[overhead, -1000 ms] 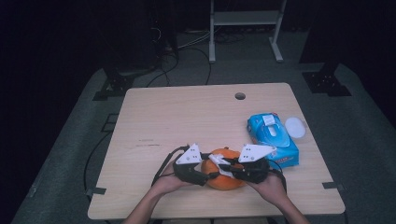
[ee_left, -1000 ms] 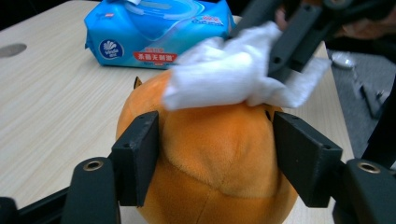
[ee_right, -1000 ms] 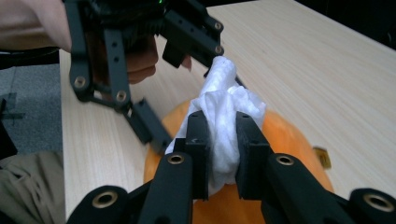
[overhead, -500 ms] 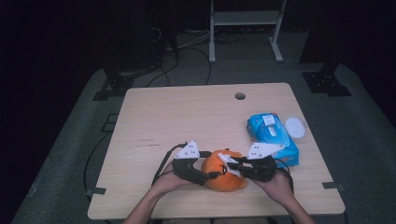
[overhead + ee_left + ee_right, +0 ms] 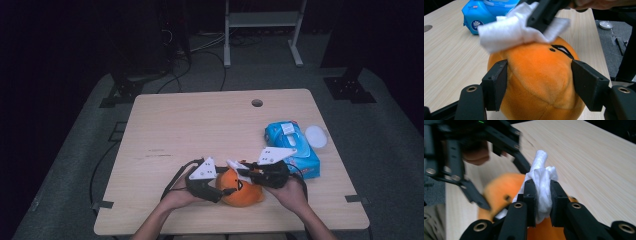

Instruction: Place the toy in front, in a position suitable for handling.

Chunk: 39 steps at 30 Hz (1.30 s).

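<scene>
L tool [image 5: 539,82]: just closed in, clamped on orange plush [image 5: 536,82].
R tool [image 5: 540,195]: pinched wipe [image 5: 541,182], pressed on plush top, far side from L tool.

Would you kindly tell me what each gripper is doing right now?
Left gripper: jaws closing around the orange plush toy.
Right gripper: shut on the white wipe.

wooden table [image 5: 200,125], orange plush [image 5: 242,189], wipes pack [image 5: 292,145]
</scene>
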### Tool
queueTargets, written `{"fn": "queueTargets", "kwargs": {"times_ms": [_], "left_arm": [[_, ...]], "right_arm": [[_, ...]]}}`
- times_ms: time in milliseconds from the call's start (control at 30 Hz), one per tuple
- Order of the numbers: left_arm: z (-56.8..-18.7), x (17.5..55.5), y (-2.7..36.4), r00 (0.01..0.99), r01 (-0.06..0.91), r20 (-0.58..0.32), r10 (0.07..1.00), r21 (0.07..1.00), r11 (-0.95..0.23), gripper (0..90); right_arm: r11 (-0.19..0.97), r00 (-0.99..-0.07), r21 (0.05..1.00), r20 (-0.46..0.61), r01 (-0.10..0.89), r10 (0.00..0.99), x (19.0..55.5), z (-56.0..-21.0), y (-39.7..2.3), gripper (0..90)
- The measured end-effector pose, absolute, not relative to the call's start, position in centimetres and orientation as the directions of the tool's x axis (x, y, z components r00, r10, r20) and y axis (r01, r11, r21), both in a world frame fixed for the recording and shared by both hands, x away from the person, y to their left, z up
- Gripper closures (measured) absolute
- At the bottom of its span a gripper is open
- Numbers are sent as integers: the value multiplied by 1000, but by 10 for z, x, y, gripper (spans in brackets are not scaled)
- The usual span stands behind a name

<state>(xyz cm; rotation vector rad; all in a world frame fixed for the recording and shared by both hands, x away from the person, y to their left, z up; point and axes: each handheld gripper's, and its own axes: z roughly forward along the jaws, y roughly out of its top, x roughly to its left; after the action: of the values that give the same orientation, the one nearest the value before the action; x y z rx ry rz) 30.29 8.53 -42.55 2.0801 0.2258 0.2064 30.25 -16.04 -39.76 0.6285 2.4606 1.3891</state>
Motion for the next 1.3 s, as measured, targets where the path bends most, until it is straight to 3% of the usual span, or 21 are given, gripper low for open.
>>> {"fn": "queueTargets", "kwargs": {"times_ms": [133,200,433,633,733,933,1300], "left_arm": [[-422,308,85,966,158,-45,253,880,-448,183],[-421,309,85,961,182,-66,267,881,-436,174],[-424,312,89,948,210,-63,312,860,-464,200],[-420,307,83,958,187,-52,283,859,-476,205],[-422,306,83,962,166,-34,272,862,-479,265],[-423,300,80,966,123,13,259,854,-505,295],[-429,304,86,966,133,-1,260,859,-494,305]], "right_arm": [[431,-865,849,61,308,498,308,-408,-176,772],[431,-865,847,65,312,498,304,-408,-177,772],[456,-880,845,34,279,474,287,-404,-171,772],[476,-887,839,17,263,461,282,-403,-164,773],[476,-887,840,12,260,462,282,-400,-161,773],[481,-904,850,-14,215,428,283,-392,-143,773],[458,-857,838,23,297,514,295,-404,-178,772]]}}
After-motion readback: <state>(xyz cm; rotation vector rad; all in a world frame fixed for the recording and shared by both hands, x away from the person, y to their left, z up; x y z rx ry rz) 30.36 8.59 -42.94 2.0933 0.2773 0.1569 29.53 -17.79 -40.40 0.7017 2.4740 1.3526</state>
